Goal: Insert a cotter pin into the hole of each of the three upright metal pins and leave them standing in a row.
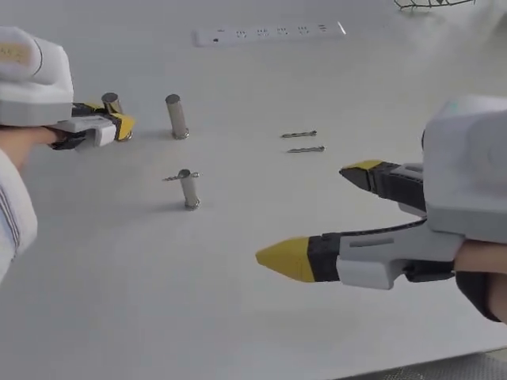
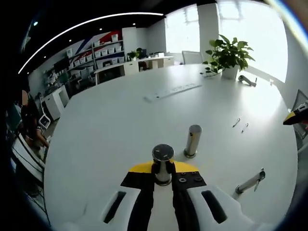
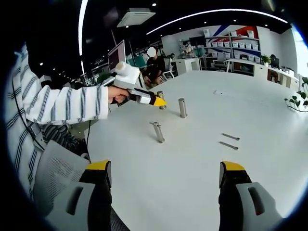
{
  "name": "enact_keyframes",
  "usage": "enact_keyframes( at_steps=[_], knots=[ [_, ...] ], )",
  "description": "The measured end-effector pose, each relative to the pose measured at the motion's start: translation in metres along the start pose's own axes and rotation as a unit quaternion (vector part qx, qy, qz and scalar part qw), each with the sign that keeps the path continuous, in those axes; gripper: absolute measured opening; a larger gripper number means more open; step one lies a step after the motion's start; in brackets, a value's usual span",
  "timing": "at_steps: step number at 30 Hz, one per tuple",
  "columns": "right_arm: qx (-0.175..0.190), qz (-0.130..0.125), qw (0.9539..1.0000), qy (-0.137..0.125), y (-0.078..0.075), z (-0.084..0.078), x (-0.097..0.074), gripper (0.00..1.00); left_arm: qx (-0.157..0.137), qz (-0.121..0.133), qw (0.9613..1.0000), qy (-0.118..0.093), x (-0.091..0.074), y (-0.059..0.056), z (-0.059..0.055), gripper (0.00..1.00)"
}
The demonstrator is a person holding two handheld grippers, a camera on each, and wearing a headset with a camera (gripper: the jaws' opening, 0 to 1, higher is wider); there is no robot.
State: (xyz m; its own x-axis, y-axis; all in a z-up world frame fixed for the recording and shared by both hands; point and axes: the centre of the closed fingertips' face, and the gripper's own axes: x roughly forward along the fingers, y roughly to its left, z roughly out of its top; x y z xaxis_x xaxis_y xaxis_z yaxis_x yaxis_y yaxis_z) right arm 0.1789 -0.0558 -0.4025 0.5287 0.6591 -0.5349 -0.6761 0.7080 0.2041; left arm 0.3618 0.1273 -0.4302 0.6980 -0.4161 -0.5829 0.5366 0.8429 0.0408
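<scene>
Three upright metal pins stand on the white table. My left gripper (image 1: 119,120) (image 2: 162,169) is shut on the far-left pin (image 1: 111,102) (image 2: 162,162) near its base. The second pin (image 1: 176,116) (image 2: 193,140) stands bare just to its right. The nearer pin (image 1: 188,188) (image 3: 158,131) has a cotter pin through its top. Two loose cotter pins (image 1: 299,134) (image 1: 306,149) lie side by side further right. My right gripper (image 1: 325,214) (image 3: 164,168) hovers open and holds nothing, near the table's front right.
A white power strip (image 1: 269,33) (image 2: 172,91) lies at the table's far side. A potted plant (image 2: 228,53) stands at a far corner. A person's striped sleeve (image 3: 62,108) reaches in behind the left gripper. Bare tabletop lies in front of the pins.
</scene>
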Motion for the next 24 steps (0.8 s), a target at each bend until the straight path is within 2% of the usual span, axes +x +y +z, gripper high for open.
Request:
enact_keyframes(
  at_steps=[1,4,8,13,15,17,19,24],
  knots=[
    [0.000,0.000,1.0000,0.000,0.000,0.000,-0.001,0.92,-0.006,-0.001,1.0000,-0.003,-0.004,-0.003,0.002,0.09],
    [-0.003,-0.001,1.0000,-0.003,0.001,0.001,-0.003,0.91,0.005,-0.010,0.9999,-0.013,-0.018,-0.019,0.007,0.09],
    [-0.007,0.001,0.9999,-0.008,0.004,0.003,-0.006,0.91,0.016,-0.019,0.9996,-0.014,-0.031,-0.037,0.009,0.09],
    [-0.008,0.001,0.9999,-0.014,0.006,0.006,-0.008,0.92,0.010,-0.029,0.9991,-0.028,-0.050,-0.061,0.020,0.09],
    [-0.008,0.001,0.9998,-0.016,0.006,0.006,-0.009,0.92,0.001,-0.034,0.9989,-0.032,-0.053,-0.068,0.026,0.09],
    [-0.008,0.002,0.9998,-0.019,0.006,0.007,-0.011,0.92,0.003,-0.036,0.9986,-0.039,-0.054,-0.068,0.028,0.09],
    [-0.010,0.002,0.9998,-0.019,0.007,0.007,-0.011,0.91,0.008,-0.043,0.9980,-0.045,-0.065,-0.082,0.034,0.09],
    [-0.008,0.003,0.9998,-0.020,0.007,0.005,-0.013,0.91,0.031,-0.061,0.9964,-0.050,-0.073,-0.117,0.038,0.09]
  ],
)
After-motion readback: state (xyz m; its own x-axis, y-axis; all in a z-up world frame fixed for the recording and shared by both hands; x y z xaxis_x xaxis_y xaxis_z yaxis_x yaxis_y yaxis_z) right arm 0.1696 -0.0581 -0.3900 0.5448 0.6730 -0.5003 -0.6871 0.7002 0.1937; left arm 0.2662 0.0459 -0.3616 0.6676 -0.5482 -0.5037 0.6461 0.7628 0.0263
